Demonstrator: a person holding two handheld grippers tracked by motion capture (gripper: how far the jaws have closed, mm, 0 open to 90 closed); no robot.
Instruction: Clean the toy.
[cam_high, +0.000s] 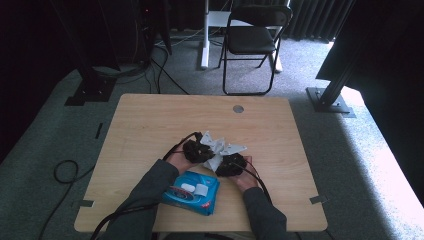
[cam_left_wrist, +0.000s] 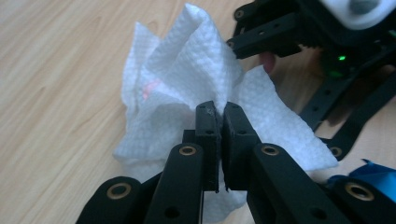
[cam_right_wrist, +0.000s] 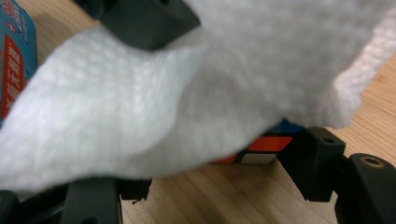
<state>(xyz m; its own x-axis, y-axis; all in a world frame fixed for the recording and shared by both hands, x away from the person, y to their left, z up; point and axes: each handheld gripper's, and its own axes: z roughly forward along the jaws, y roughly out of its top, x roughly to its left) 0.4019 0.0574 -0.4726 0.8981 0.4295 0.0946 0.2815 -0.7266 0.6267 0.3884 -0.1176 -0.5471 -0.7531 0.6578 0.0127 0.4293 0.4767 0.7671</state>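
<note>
— Tongs first: how many are working, and on what?

— Two sets. The left tongs (cam_left_wrist: 219, 109) are pinching the one white paper towel (cam_left_wrist: 187, 70), their jaws closed tight on a fold of it, at the centre of the left gripper view.

— And the right tongs (cam_right_wrist: 219, 186)?

— Their jaws are standing apart at the bottom of the right gripper view, and the towel is draping over them. One small cube with coloured squares (cam_right_wrist: 261, 149) is sitting between the jaws; whether the pads are pressing on it, I cannot tell.

— Where is the towel lying in the high view?

— It is sitting crumpled at the middle of the wooden bench (cam_high: 150, 115), between the two hands.

— Anything else counted?

— One blue wipes packet (cam_high: 192, 192) is lying at the lower centre, just below the left hand (cam_high: 180, 160). One black folding chair (cam_high: 252, 40) is standing at the top of the frame.
</note>
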